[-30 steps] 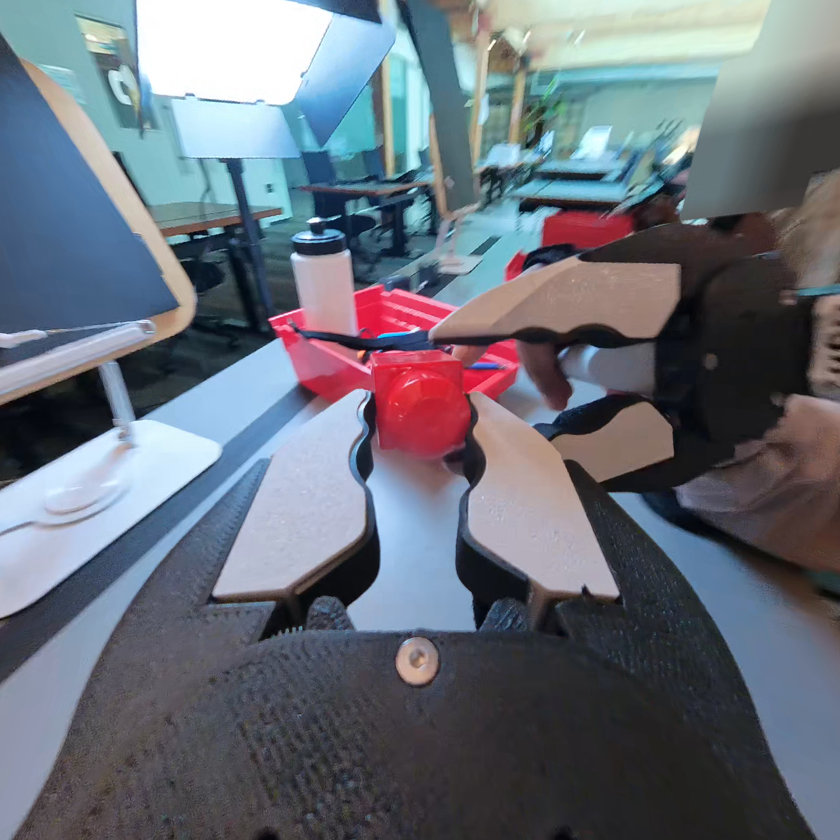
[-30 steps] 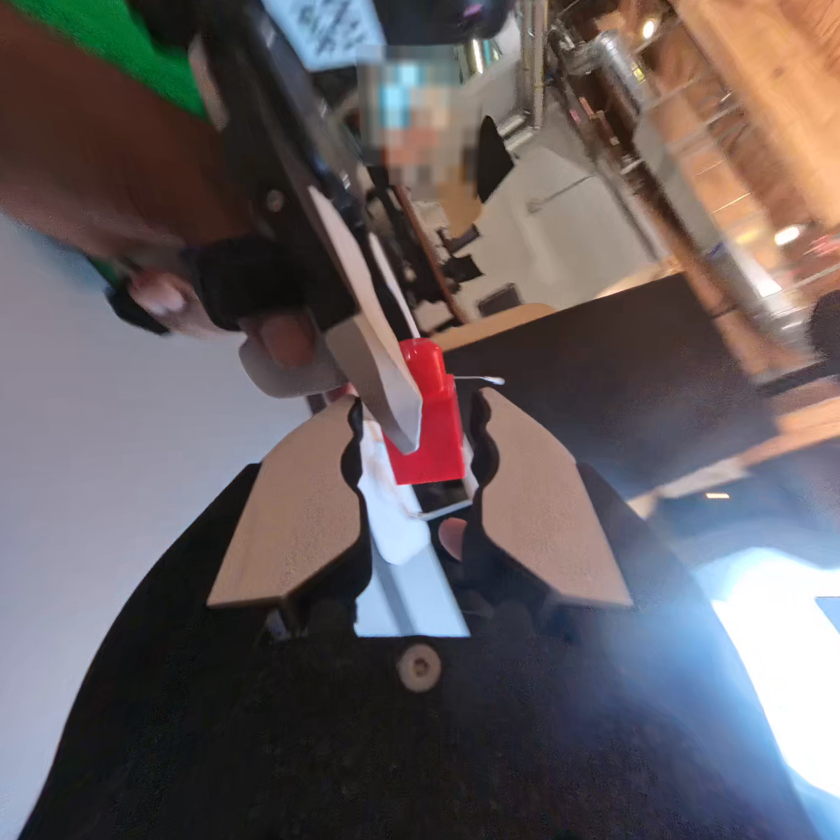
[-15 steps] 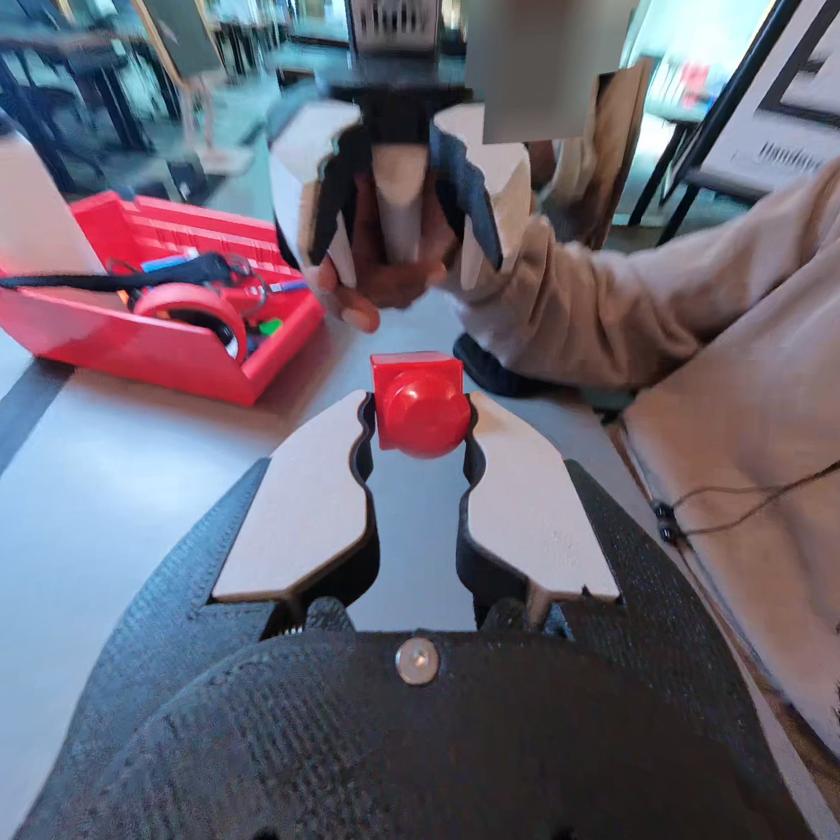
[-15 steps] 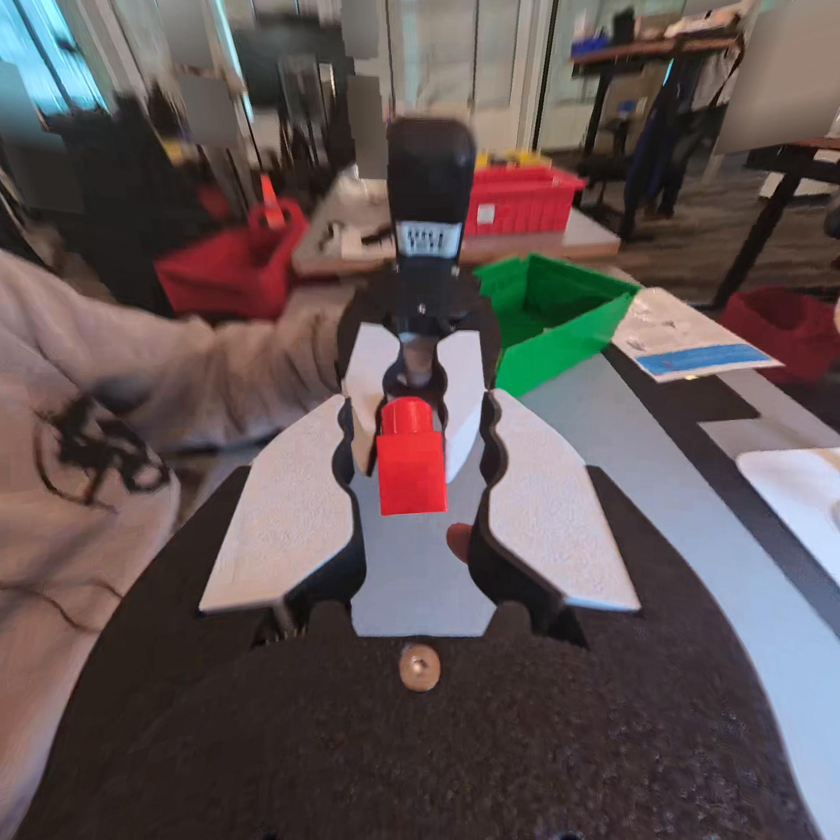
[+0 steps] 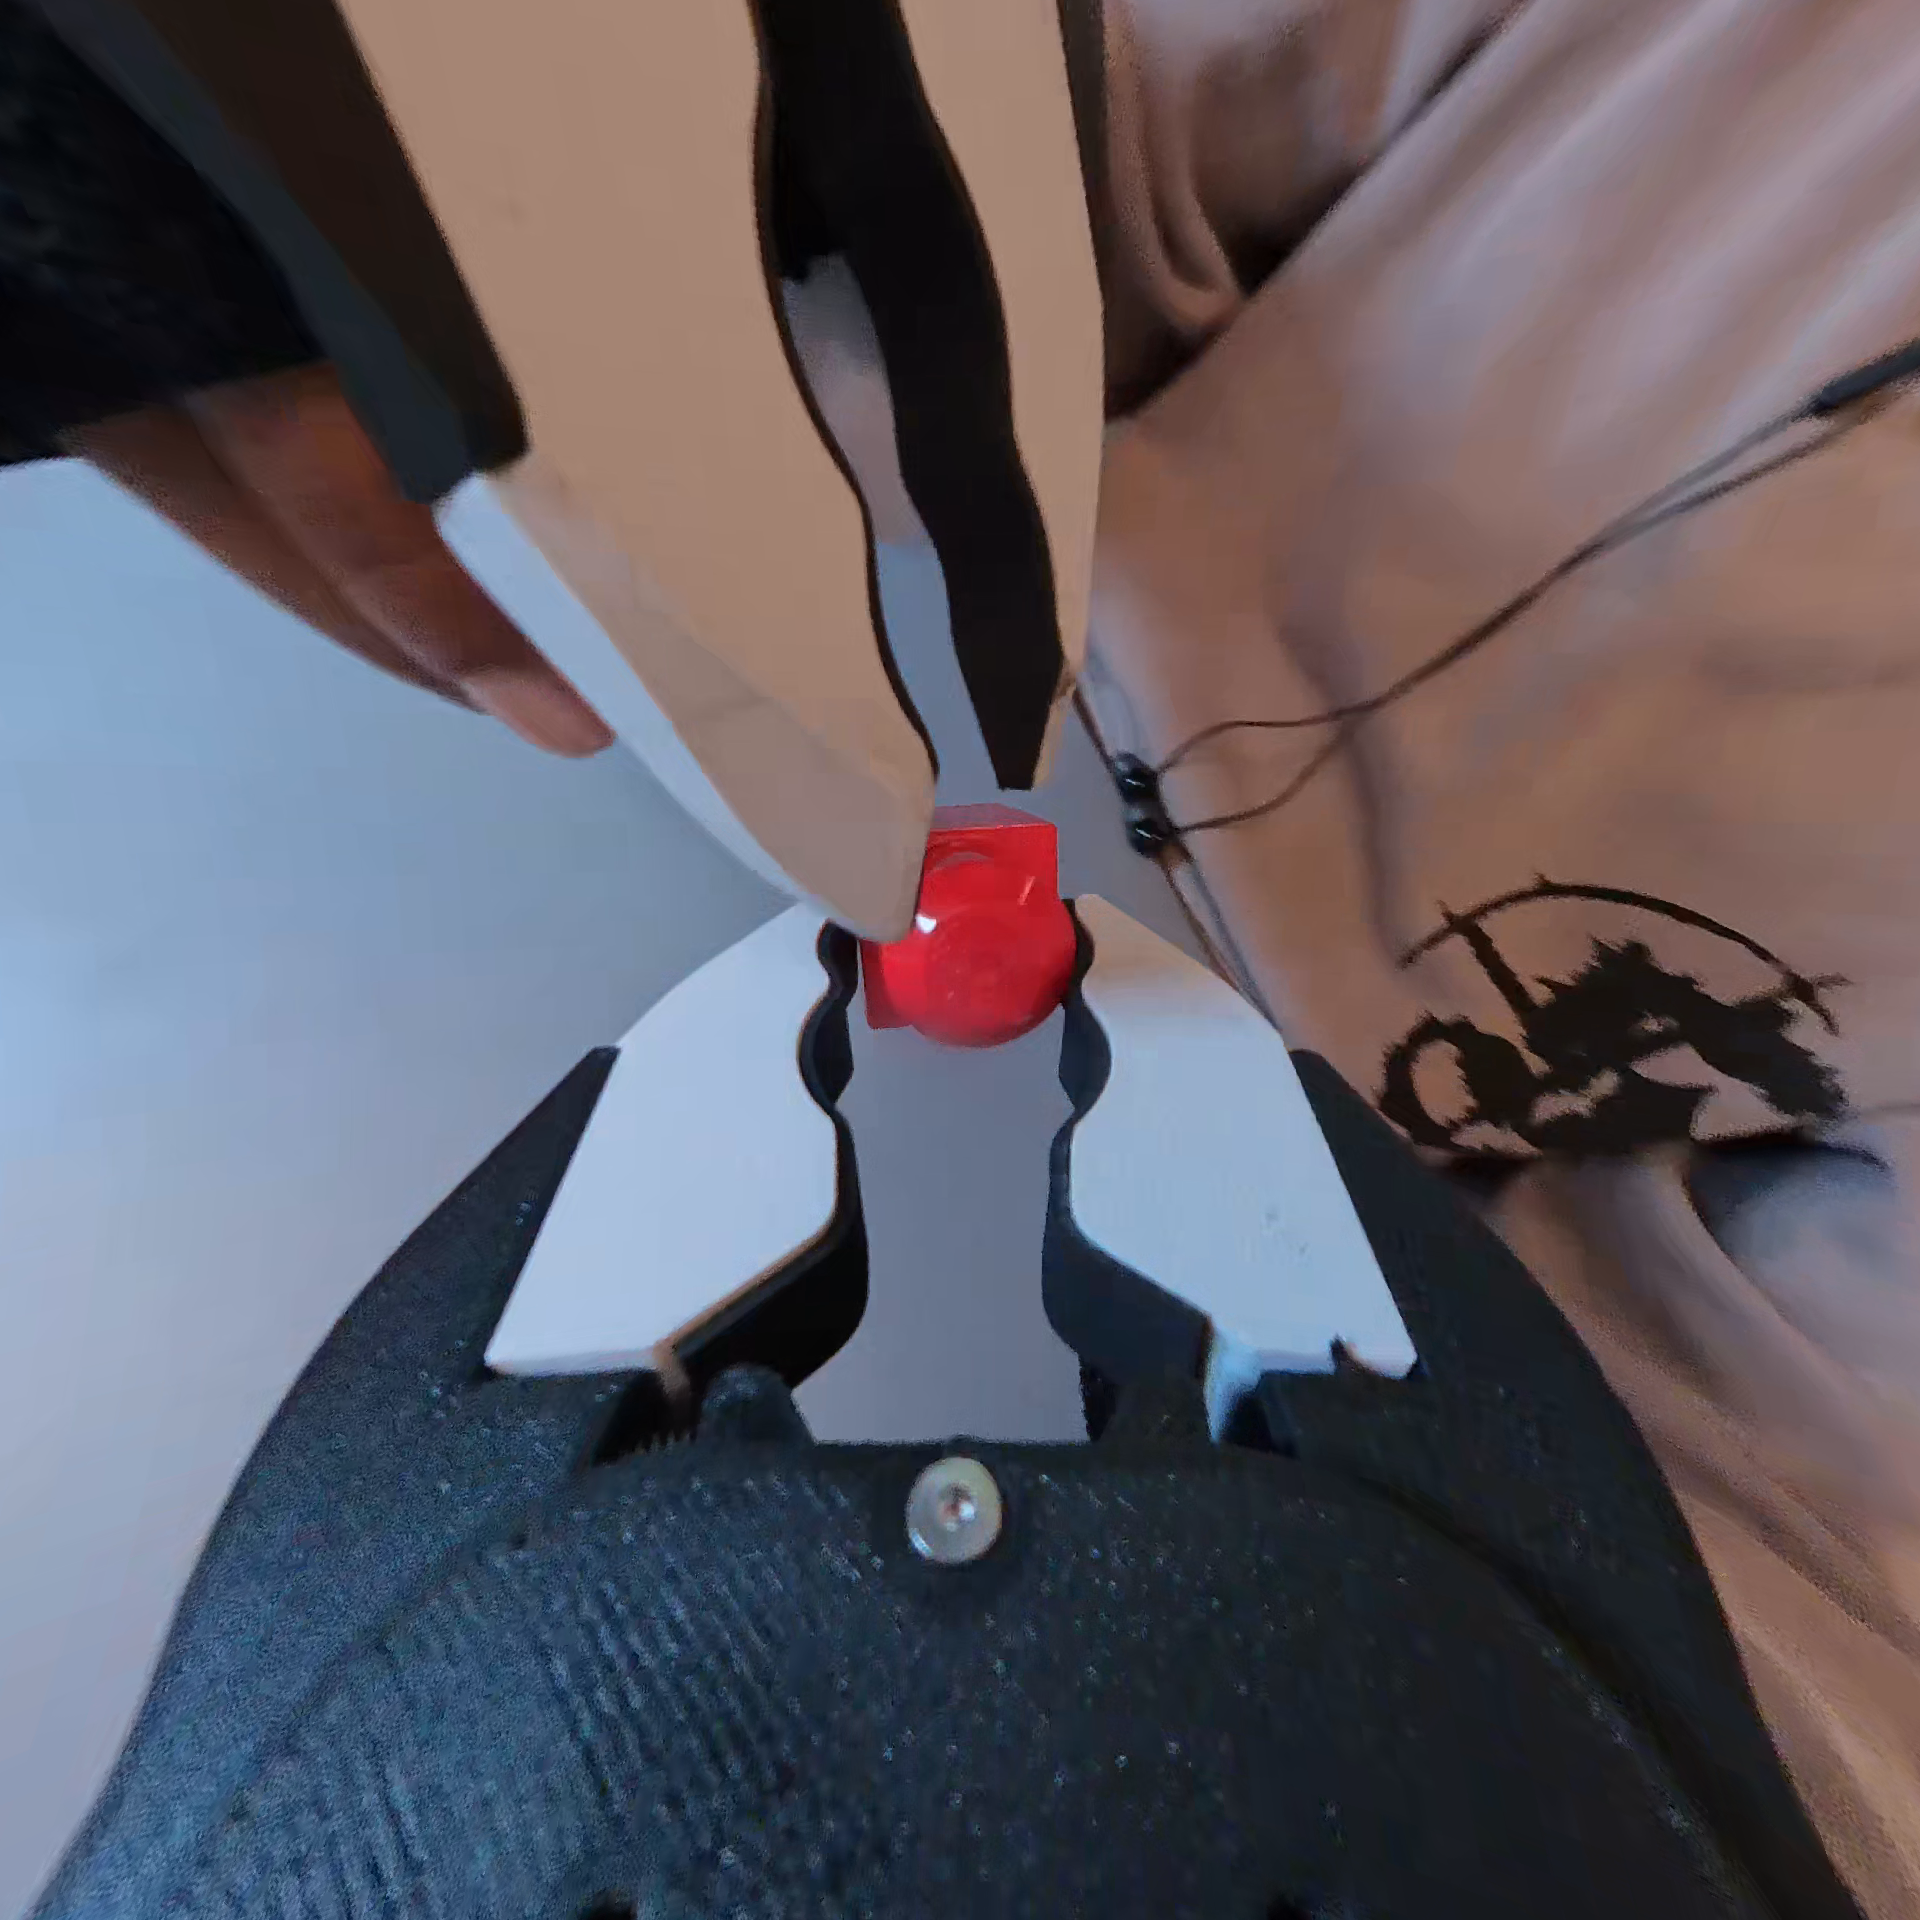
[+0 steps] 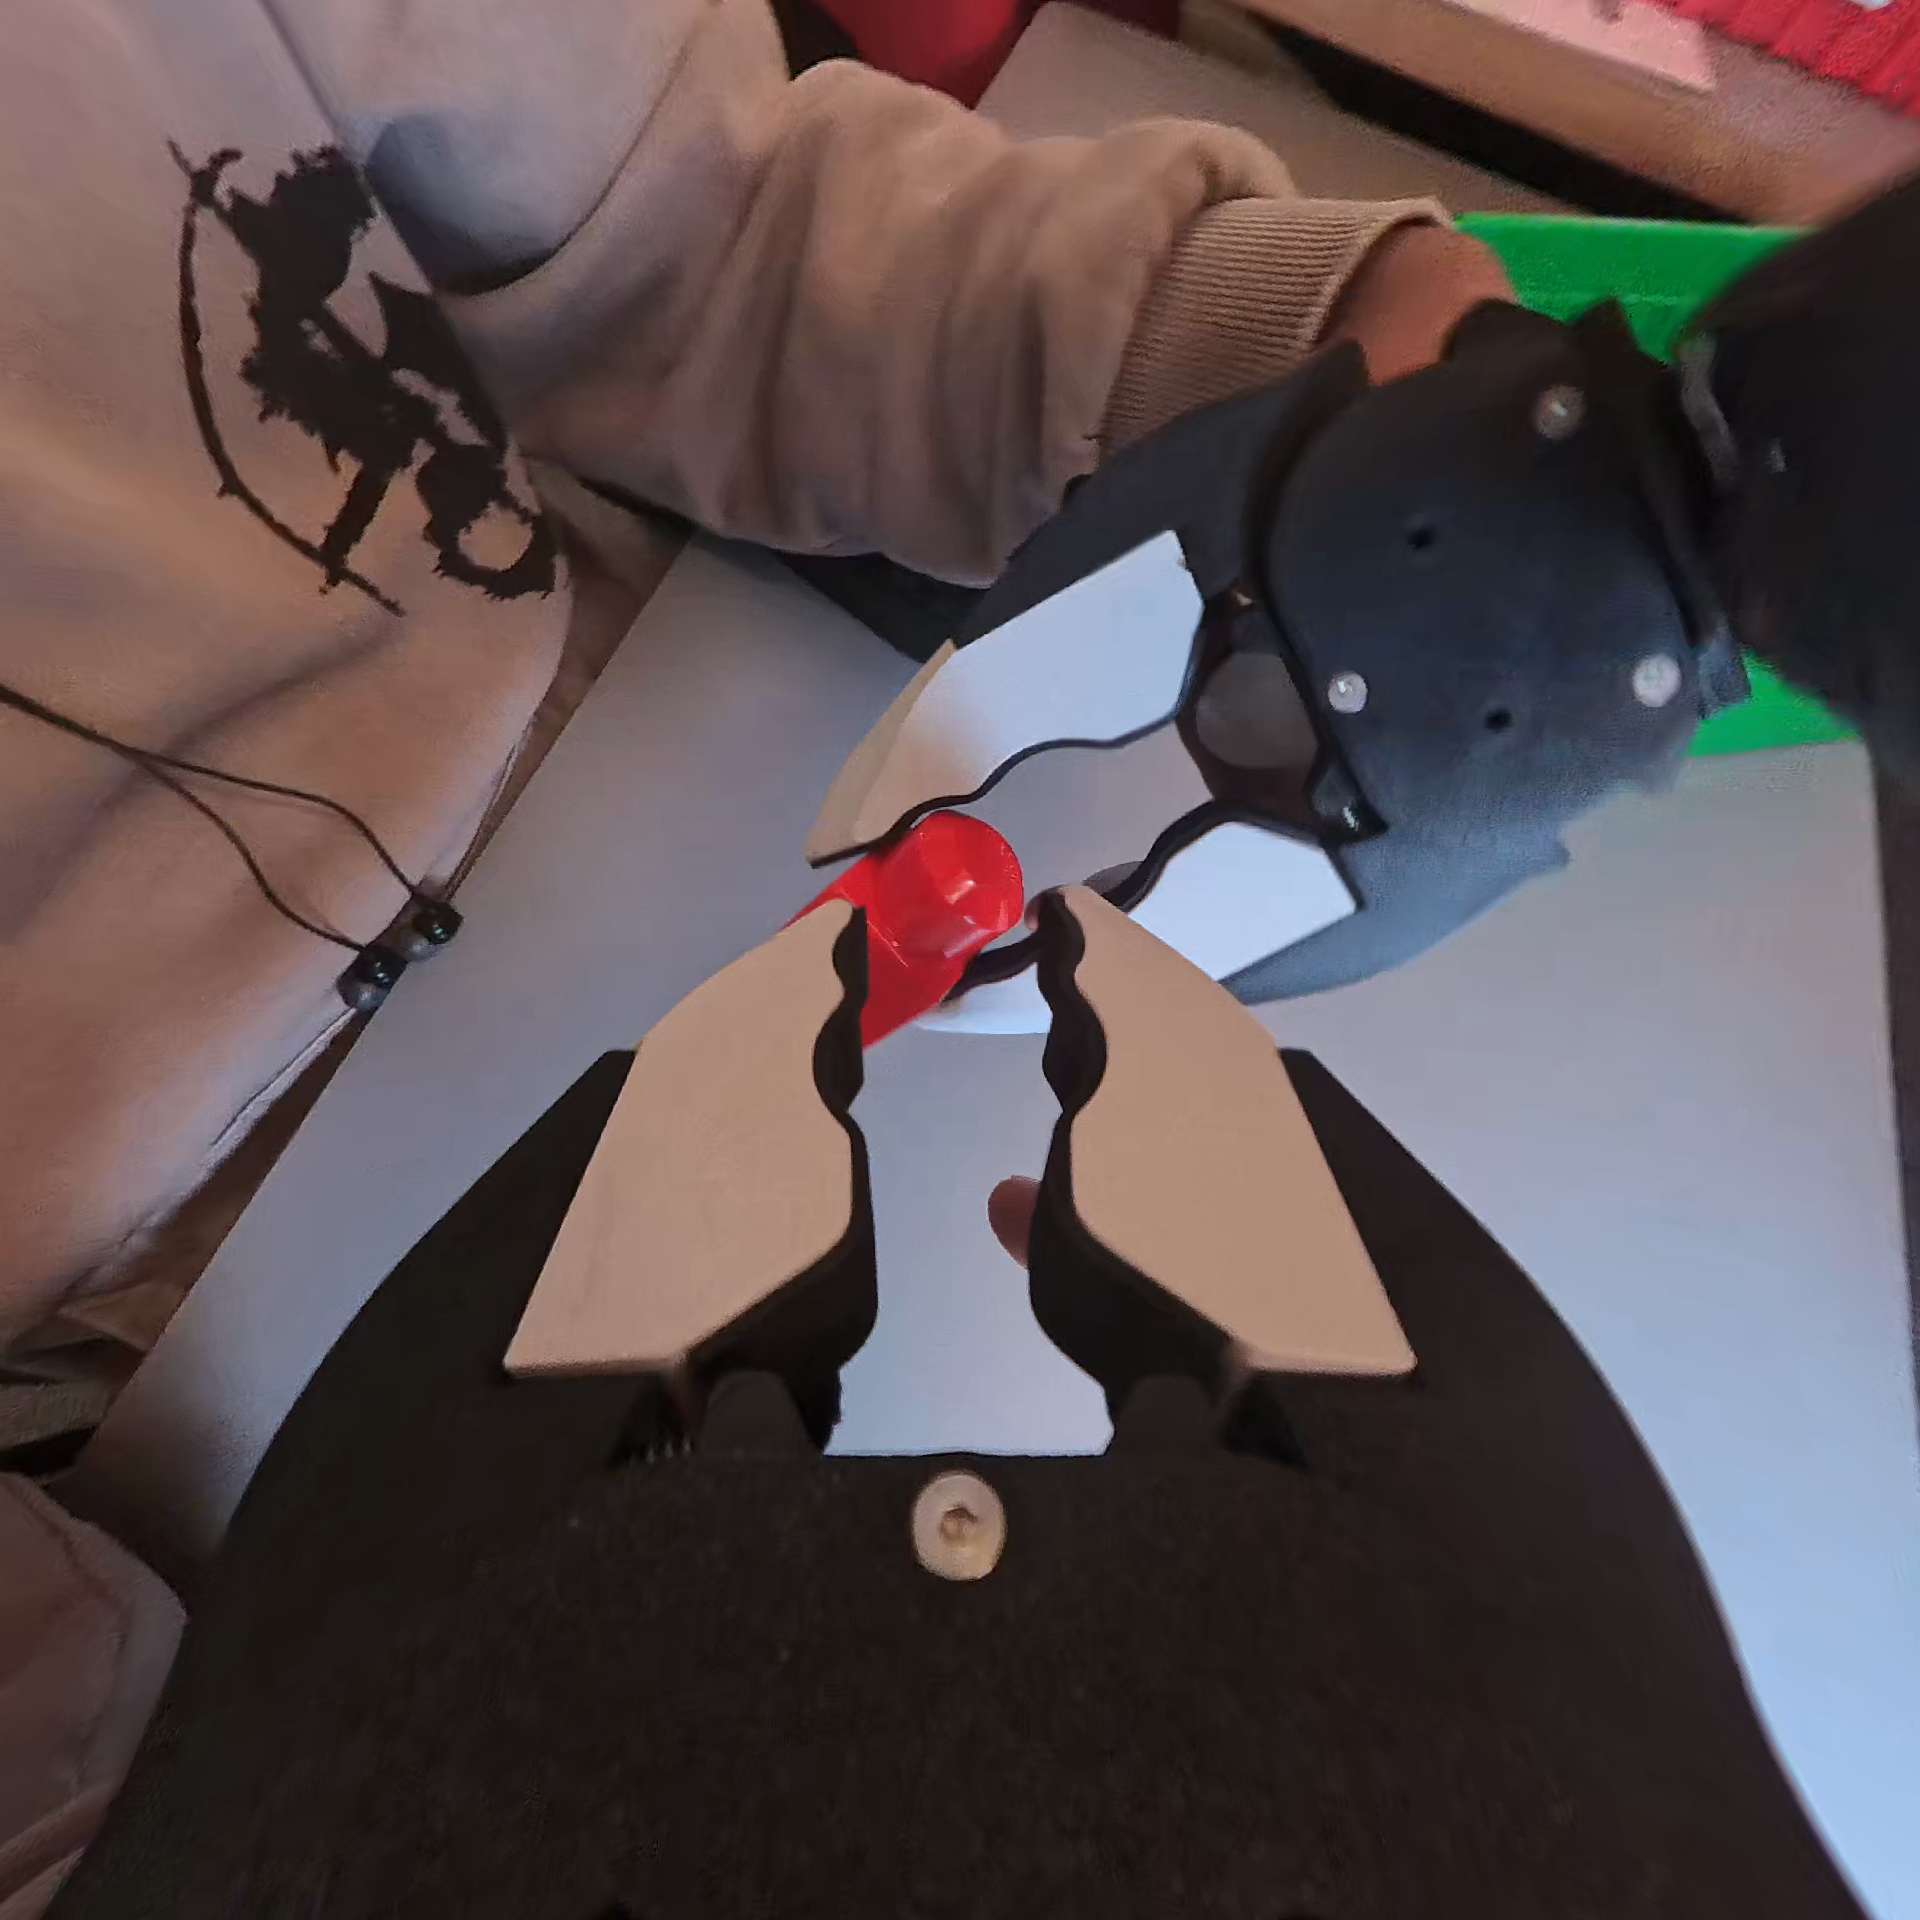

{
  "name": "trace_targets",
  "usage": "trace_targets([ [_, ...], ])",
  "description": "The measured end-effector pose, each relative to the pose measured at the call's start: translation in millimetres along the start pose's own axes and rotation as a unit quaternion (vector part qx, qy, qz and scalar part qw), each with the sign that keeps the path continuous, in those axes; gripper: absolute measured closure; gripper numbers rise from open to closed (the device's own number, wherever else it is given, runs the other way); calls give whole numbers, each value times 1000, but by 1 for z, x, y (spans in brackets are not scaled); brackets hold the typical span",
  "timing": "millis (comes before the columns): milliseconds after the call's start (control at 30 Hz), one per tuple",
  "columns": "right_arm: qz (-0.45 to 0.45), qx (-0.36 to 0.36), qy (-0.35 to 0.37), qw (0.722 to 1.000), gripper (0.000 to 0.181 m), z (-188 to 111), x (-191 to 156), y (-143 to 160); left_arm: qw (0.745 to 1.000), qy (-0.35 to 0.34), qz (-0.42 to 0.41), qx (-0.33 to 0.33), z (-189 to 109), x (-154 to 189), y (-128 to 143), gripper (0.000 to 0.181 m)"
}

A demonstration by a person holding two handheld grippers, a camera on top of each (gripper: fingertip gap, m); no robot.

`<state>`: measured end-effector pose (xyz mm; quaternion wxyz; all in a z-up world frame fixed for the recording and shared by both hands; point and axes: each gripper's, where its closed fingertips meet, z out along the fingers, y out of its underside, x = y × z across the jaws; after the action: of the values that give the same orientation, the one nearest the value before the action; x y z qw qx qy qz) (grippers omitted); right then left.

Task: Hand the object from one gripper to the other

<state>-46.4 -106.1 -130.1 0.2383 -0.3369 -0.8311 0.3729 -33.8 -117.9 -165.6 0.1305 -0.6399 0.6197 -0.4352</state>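
One glossy red plastic block (image 5: 966,961), square body with a round stud, sits at frame centre, clamped in the left gripper (image 5: 956,935). The right gripper (image 6: 951,914) straddles it, jaws apart, above the smooth grey table (image 6: 1558,1091).

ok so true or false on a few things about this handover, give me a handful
1. The left gripper is shut on the red block. True.
2. The right gripper is clamped on the block too. False: its fingers stand apart at the block, not closed on it.
3. The block rests on the grey table. False: it is held in the air above the table.
4. In the right wrist view, a green bin shows behind the left gripper. True.
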Motion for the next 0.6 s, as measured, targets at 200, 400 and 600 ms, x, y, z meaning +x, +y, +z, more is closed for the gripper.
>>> trace_targets([
  [200,-19,-29,-65,997,144,32,-25,-2,991,123,-7,-44,19,27,16,144],
  [400,-6,-56,-104,993,145,44,-36,7,984,175,-19,-22,15,34,14,145],
  [600,-28,-48,-34,998,148,38,-13,2,986,157,-29,52,-8,22,5,145],
])
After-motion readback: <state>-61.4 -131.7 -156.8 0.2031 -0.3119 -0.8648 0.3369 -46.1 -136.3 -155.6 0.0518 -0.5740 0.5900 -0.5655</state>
